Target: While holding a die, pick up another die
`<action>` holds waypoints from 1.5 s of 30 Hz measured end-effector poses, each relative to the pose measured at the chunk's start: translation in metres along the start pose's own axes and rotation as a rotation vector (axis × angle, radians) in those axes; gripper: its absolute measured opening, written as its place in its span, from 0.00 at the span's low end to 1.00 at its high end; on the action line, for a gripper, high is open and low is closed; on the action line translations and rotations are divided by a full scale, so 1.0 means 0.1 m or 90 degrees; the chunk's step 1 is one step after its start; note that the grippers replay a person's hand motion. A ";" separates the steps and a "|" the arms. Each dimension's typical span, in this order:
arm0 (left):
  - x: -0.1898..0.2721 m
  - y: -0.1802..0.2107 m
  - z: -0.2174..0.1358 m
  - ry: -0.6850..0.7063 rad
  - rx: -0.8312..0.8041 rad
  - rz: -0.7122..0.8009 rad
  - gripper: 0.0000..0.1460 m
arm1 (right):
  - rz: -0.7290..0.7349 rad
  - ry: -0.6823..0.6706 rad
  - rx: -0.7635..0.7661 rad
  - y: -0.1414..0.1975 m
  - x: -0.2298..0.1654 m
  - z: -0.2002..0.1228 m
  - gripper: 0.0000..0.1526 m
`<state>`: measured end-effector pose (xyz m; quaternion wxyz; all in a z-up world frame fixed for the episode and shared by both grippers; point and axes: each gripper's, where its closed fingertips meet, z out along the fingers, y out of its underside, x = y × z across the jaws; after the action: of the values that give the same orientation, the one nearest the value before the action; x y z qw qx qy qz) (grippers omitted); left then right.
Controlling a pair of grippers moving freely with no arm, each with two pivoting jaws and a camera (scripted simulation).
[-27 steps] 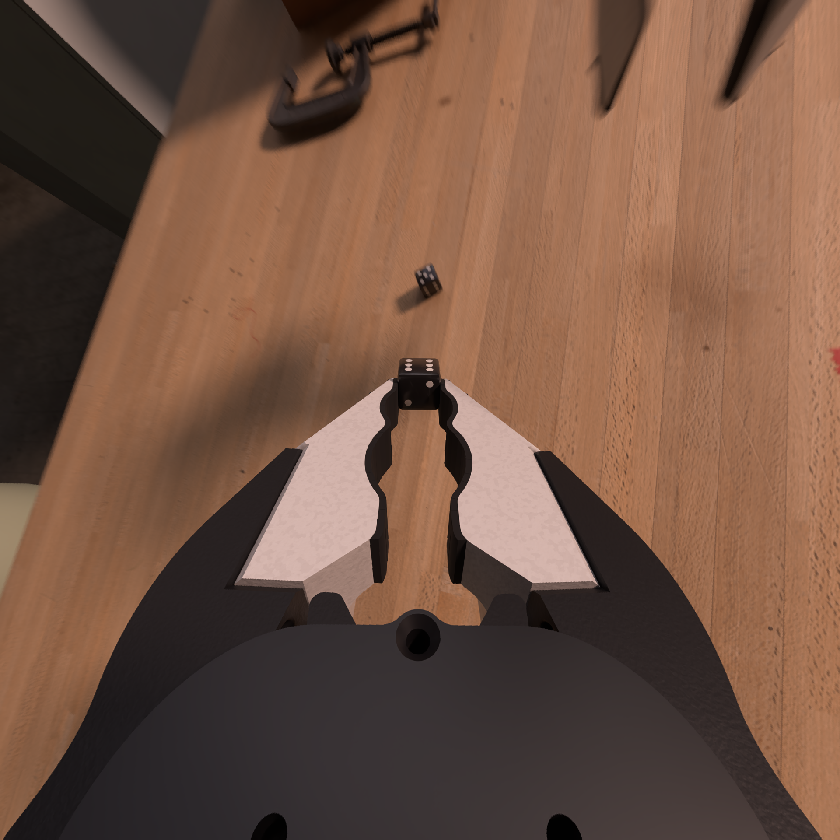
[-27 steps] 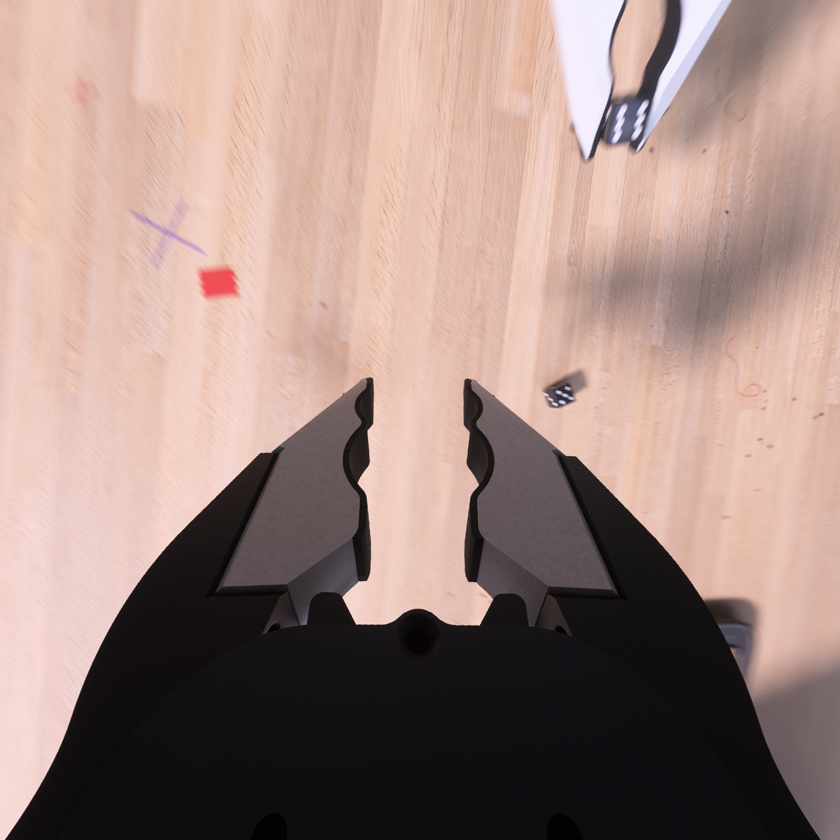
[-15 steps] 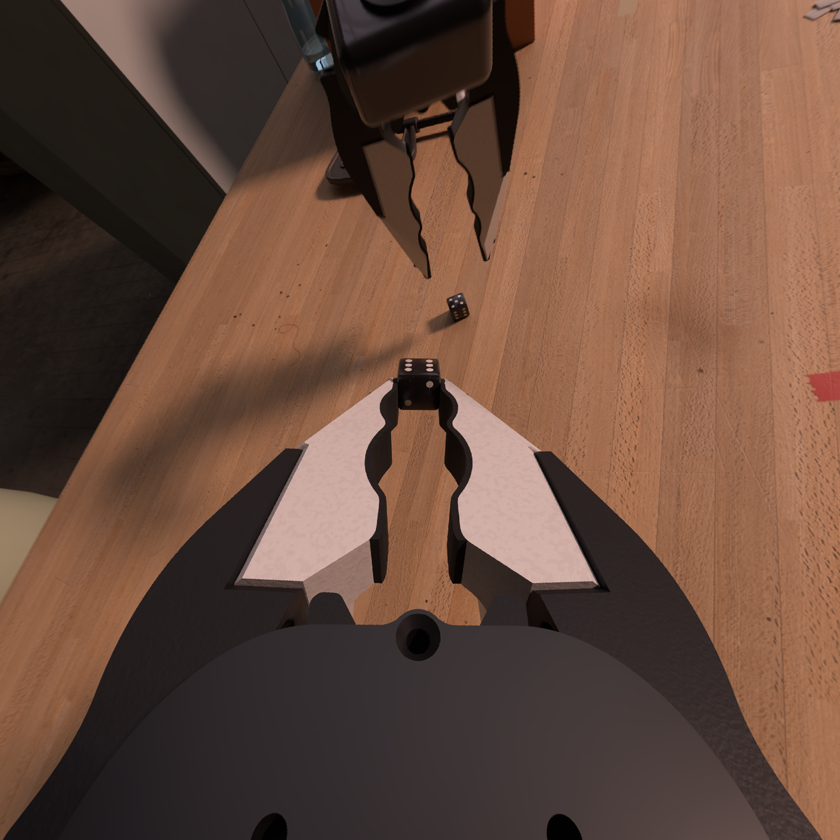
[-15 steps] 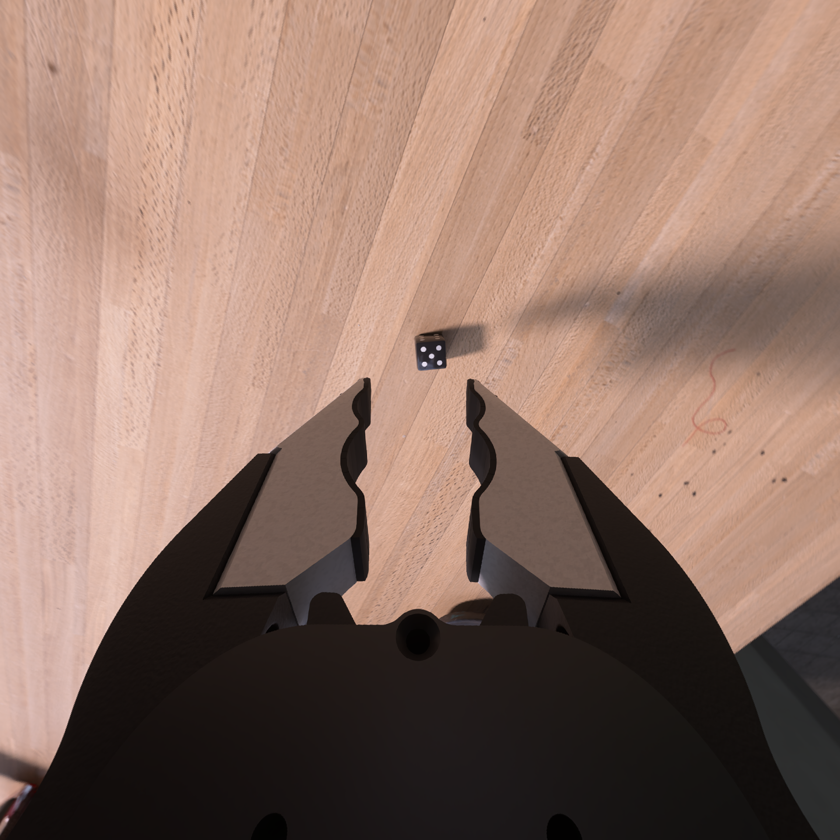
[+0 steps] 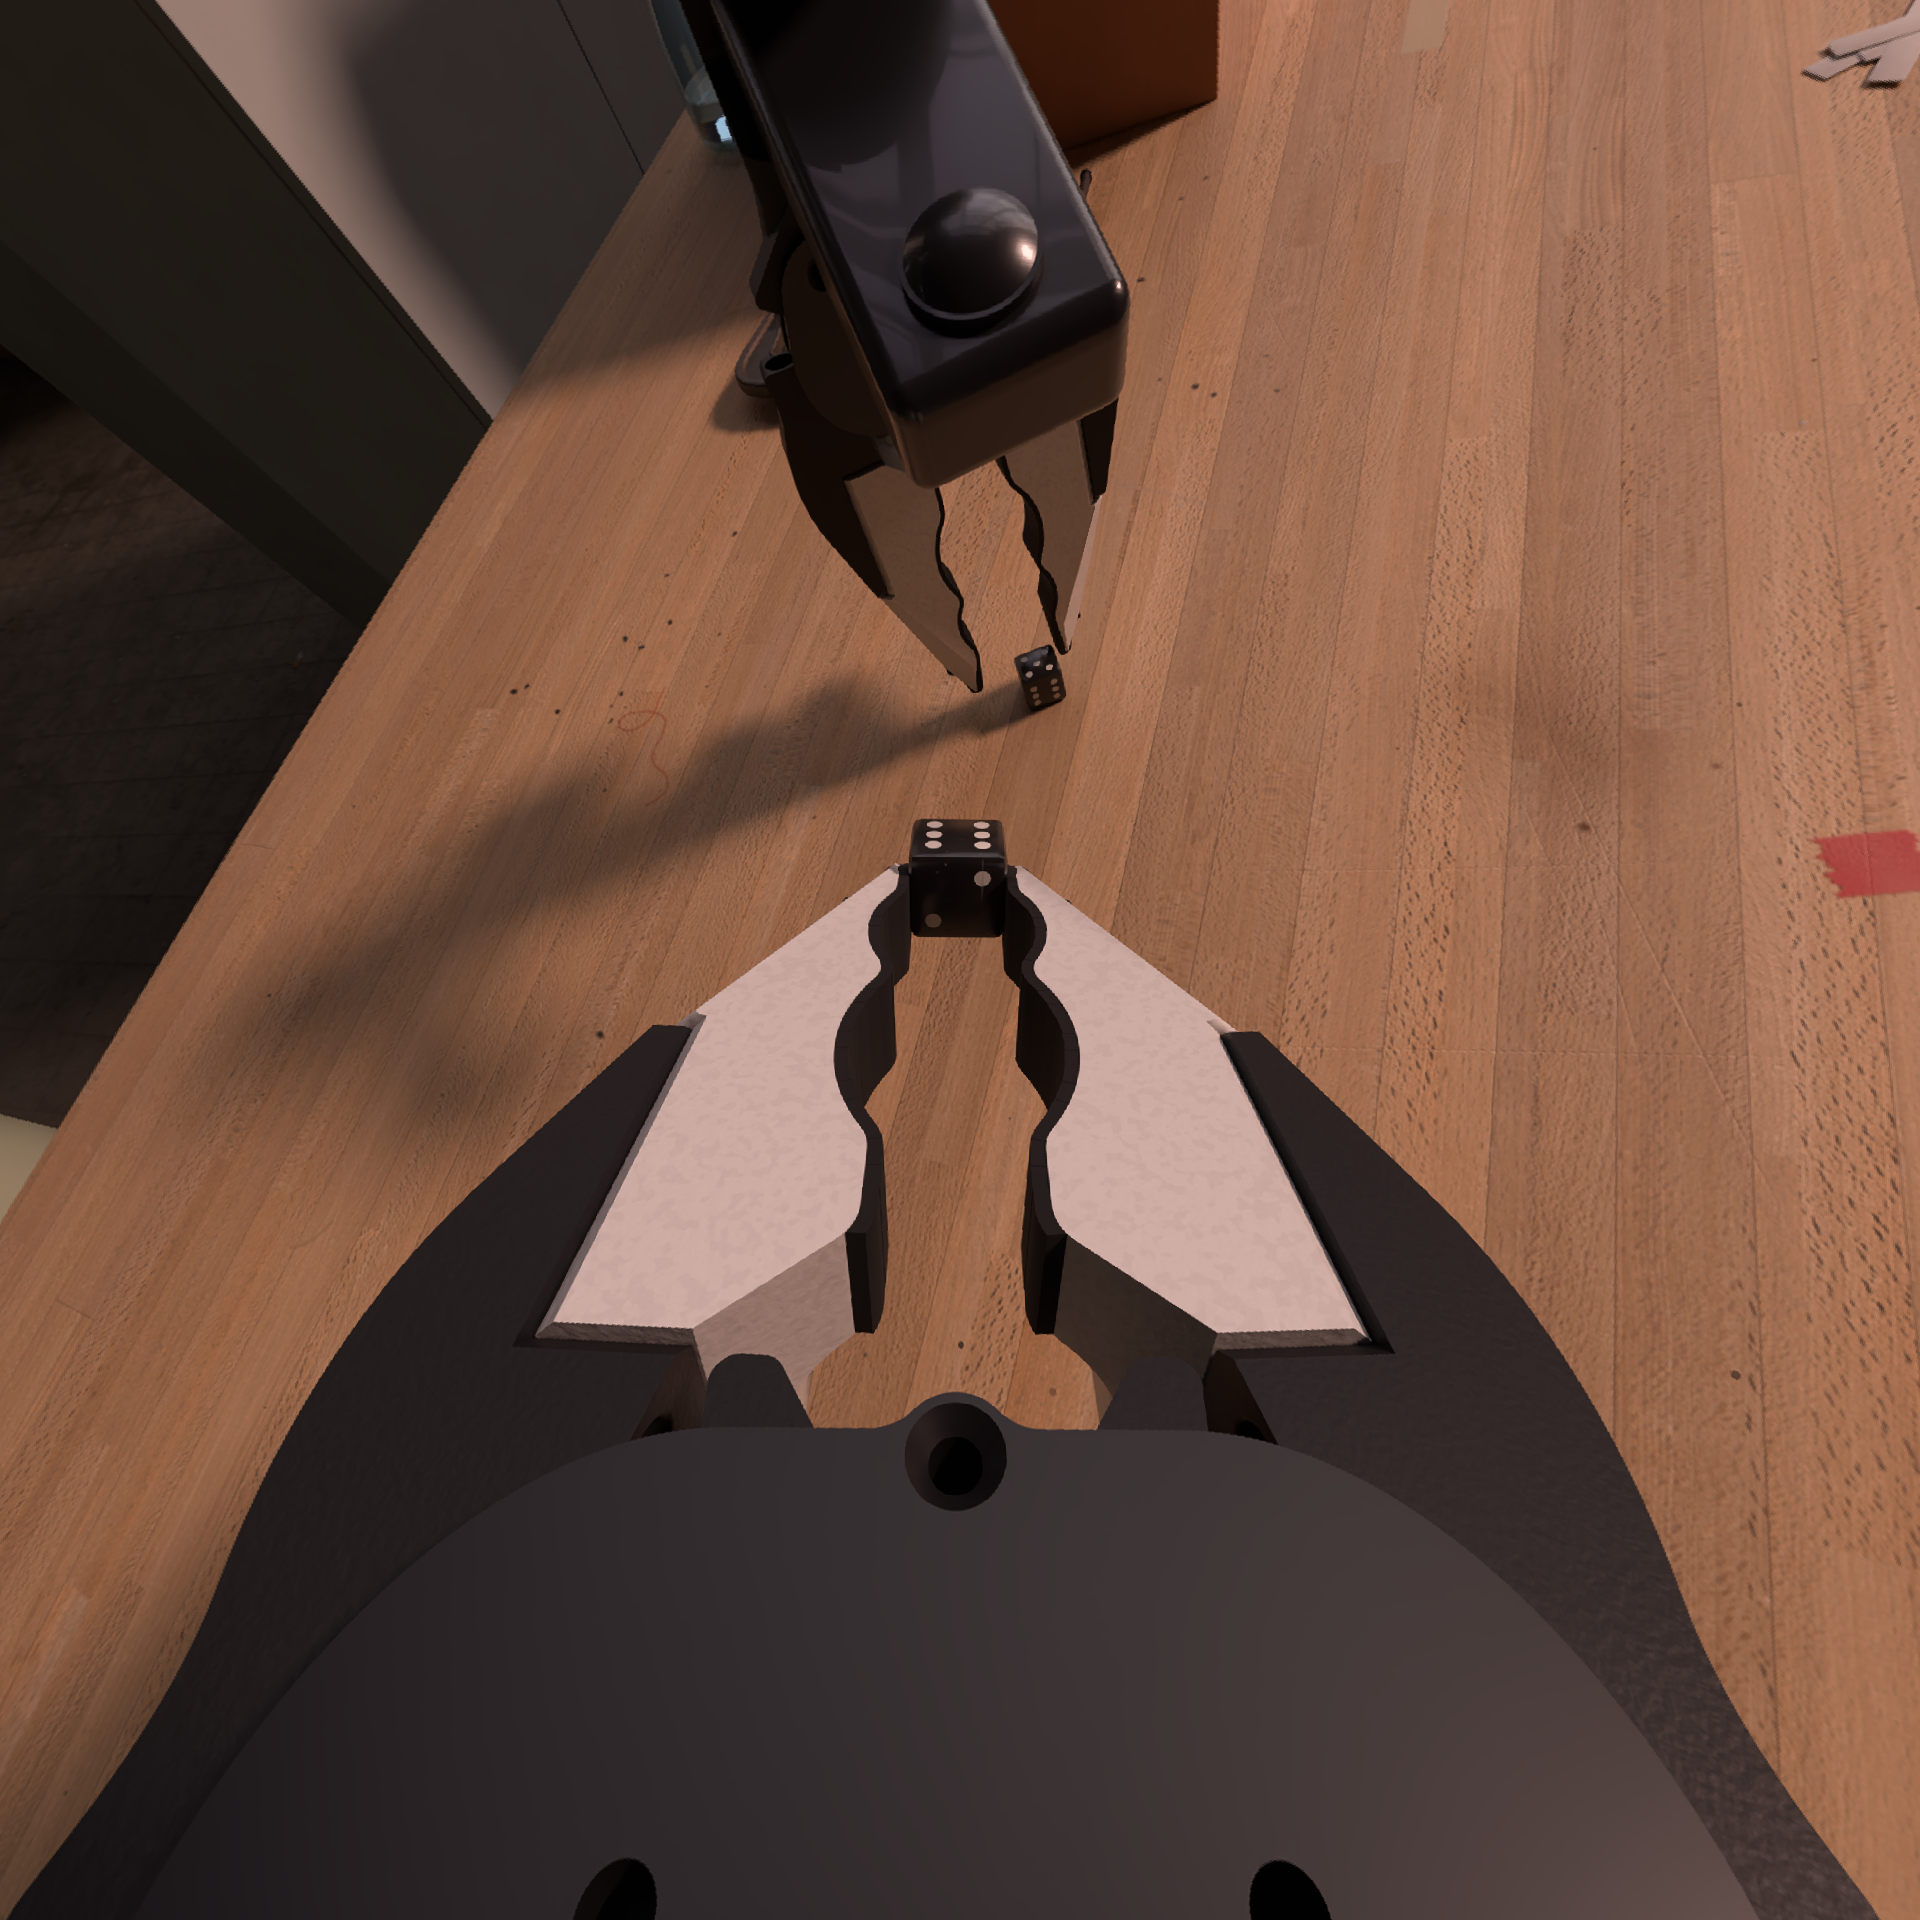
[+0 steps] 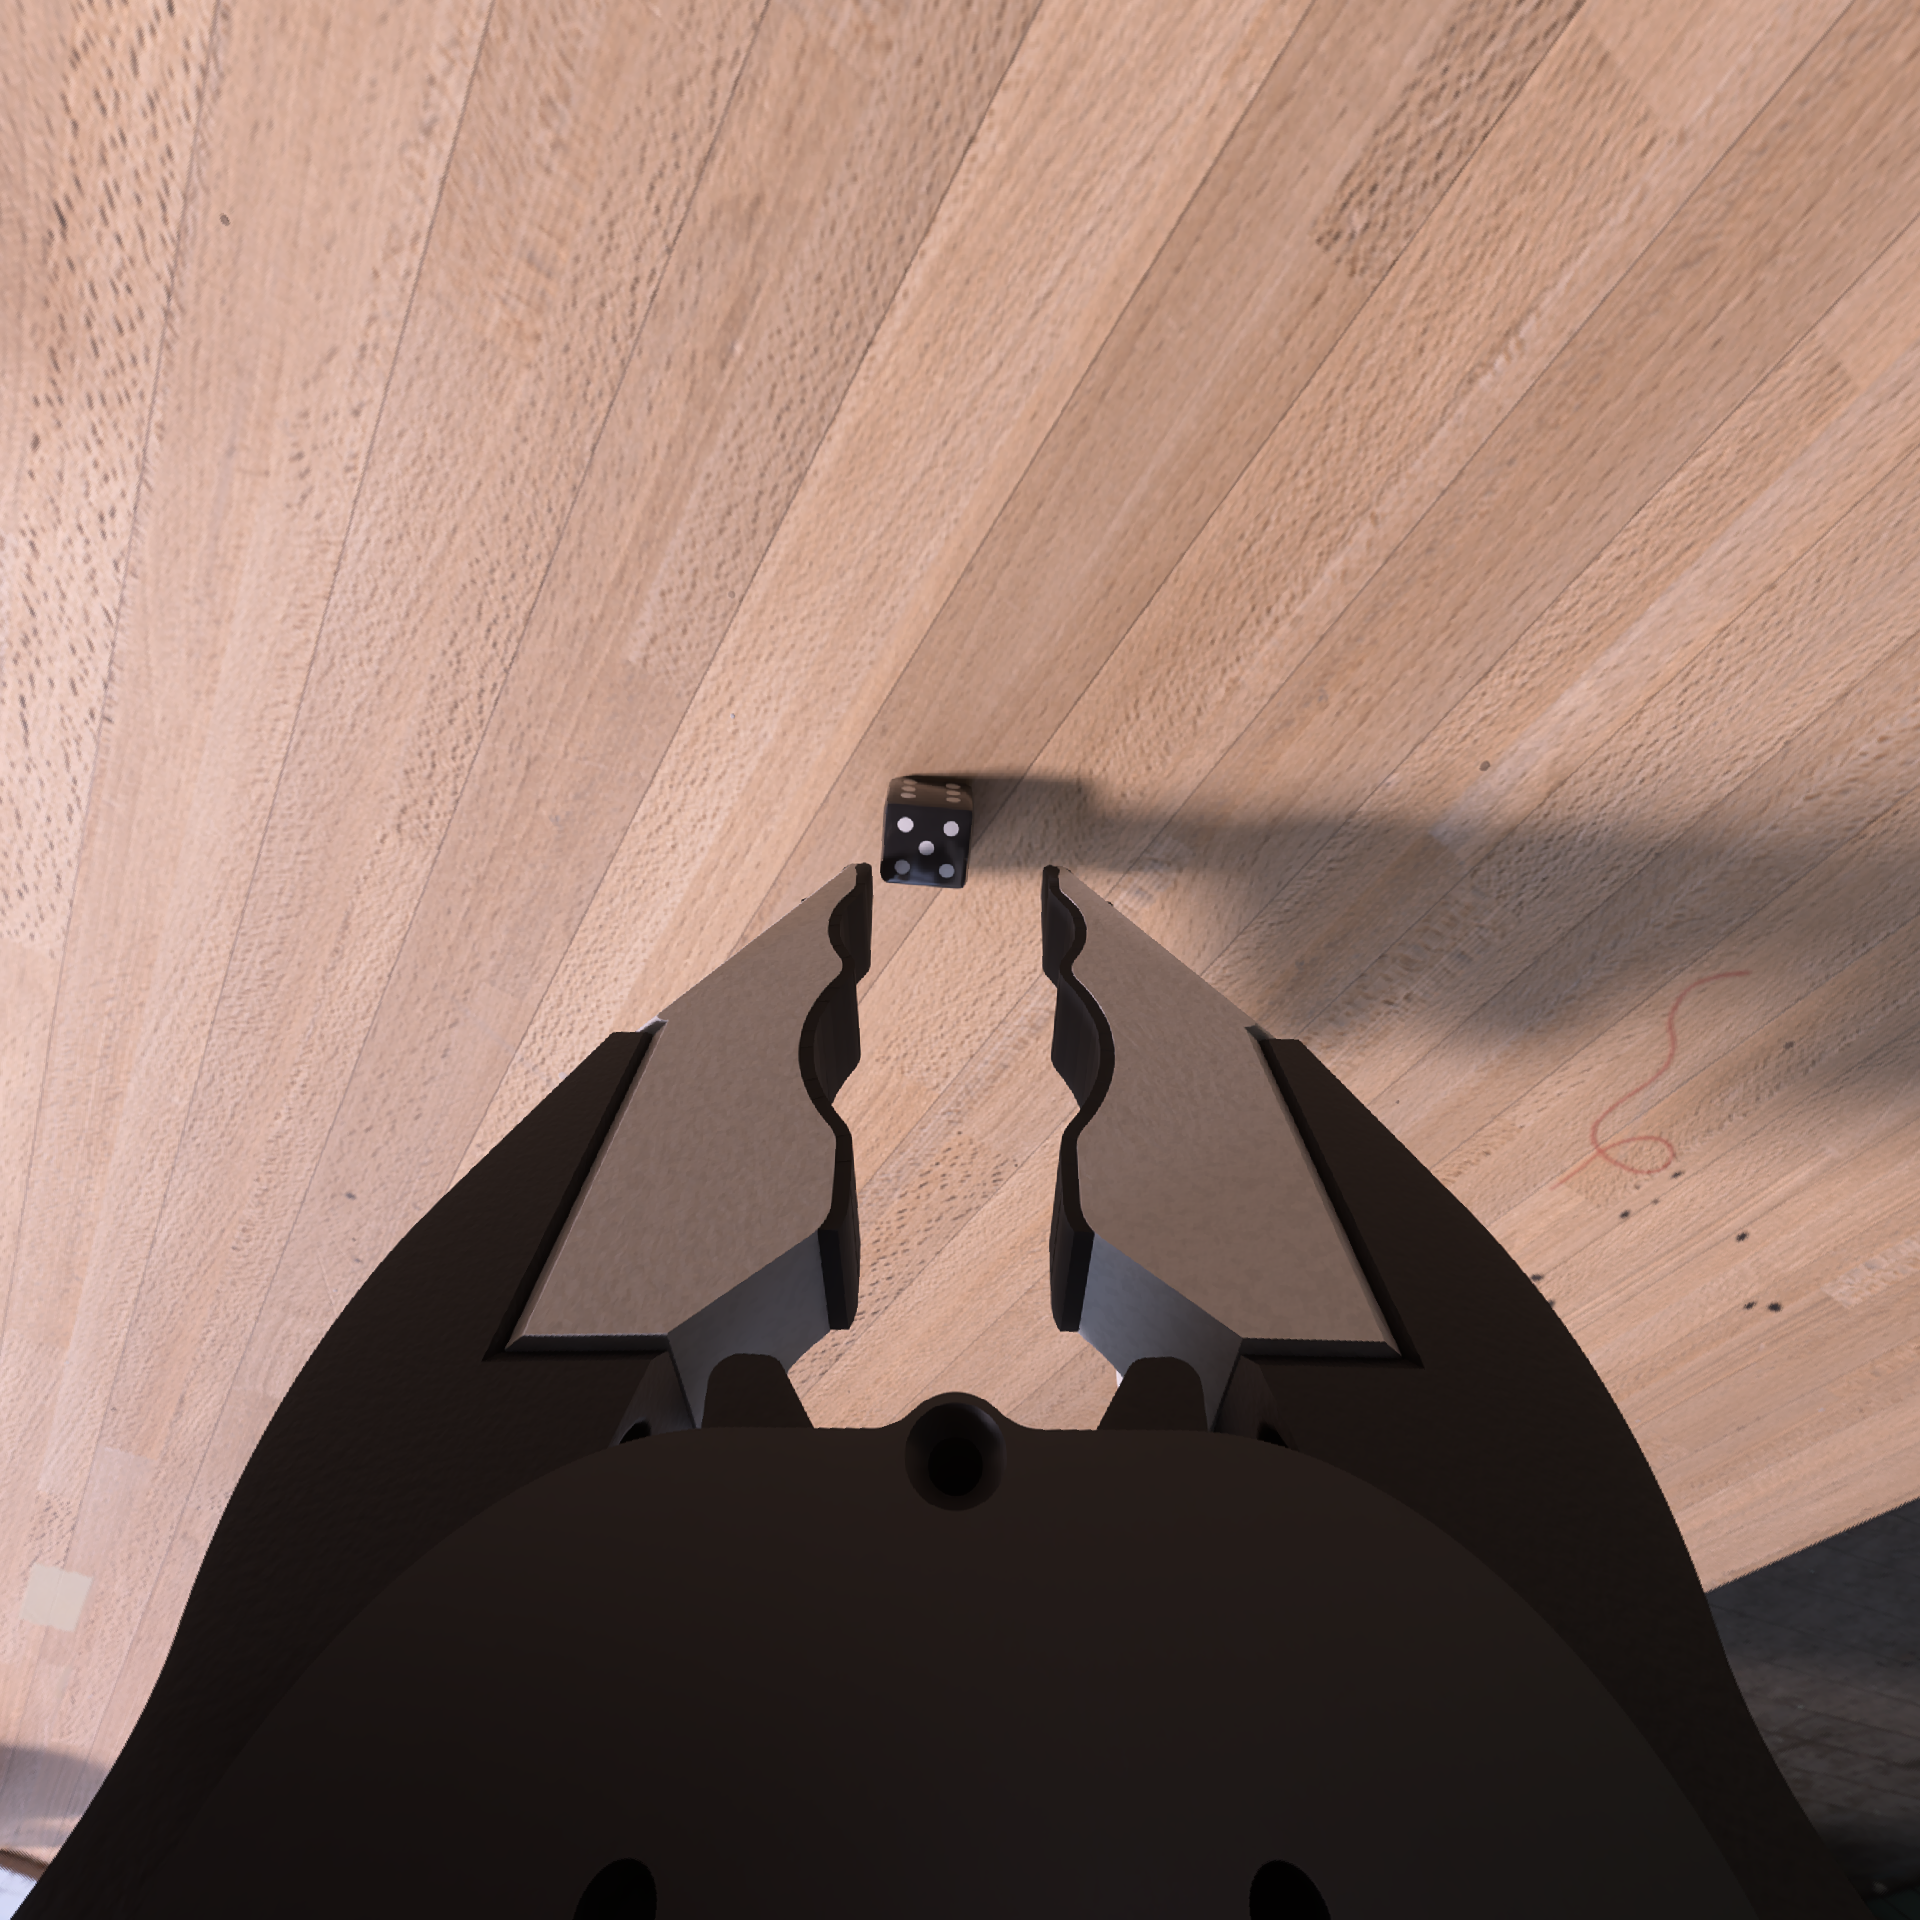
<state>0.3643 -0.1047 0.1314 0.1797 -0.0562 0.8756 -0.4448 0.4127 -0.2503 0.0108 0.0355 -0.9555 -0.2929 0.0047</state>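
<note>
My left gripper (image 5: pixel 956 883) is shut on a black die with white pips (image 5: pixel 957 879), held at the fingertips above the wooden table. A second black die (image 5: pixel 1039 677) lies on the table ahead; it also shows in the right wrist view (image 6: pixel 927 831). My right gripper (image 6: pixel 956 883) is open and empty, pointing down at the table, with this die just beyond its fingertips and nearer the left one. In the left wrist view the right gripper (image 5: pixel 1018 655) stands over that die, its fingertips on either side and close to the table.
The wooden table (image 5: pixel 1455 727) has its left edge (image 5: pixel 436 499) beside dark cabinets. A red tape patch (image 5: pixel 1870 864) lies to the right, a brown box (image 5: pixel 1122 62) at the back, grey pieces (image 5: pixel 1870 62) at the far right. A red scribble (image 6: pixel 1642 1091) marks the wood.
My right gripper has come down closer to the lying die, which now sits right at its fingertips. The left gripper keeps its die and has risen slightly.
</note>
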 end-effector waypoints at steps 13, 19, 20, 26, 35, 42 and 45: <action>-0.03 0.04 0.00 -0.006 -0.002 -0.005 0.11 | 0.045 0.008 0.002 -0.03 -0.02 0.03 0.24; -0.02 0.04 0.01 -0.008 -0.003 -0.003 0.11 | 0.055 0.001 0.004 -0.03 -0.06 0.04 0.11; -0.02 0.04 0.01 -0.008 -0.003 -0.002 0.11 | 0.057 0.000 0.005 -0.03 -0.06 0.04 0.11; -0.02 0.05 0.02 -0.007 -0.009 -0.003 0.11 | 0.079 -0.011 0.008 -0.03 -0.07 0.03 0.11; -0.01 0.07 0.04 -0.004 -0.011 -0.003 0.11 | 0.087 -0.003 0.019 -0.04 -0.05 0.04 0.11; 0.01 0.06 0.08 0.003 -0.013 -0.002 0.11 | 0.065 0.008 0.015 -0.04 -0.06 0.04 0.11; 0.02 0.07 0.09 0.004 -0.016 0.001 0.11 | 0.057 0.010 0.011 -0.05 -0.06 0.04 0.11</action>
<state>0.3664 -0.1081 0.1208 0.1767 -0.0567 0.8815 -0.4342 0.4053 -0.2496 0.0075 0.0457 -0.9672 -0.2498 0.0012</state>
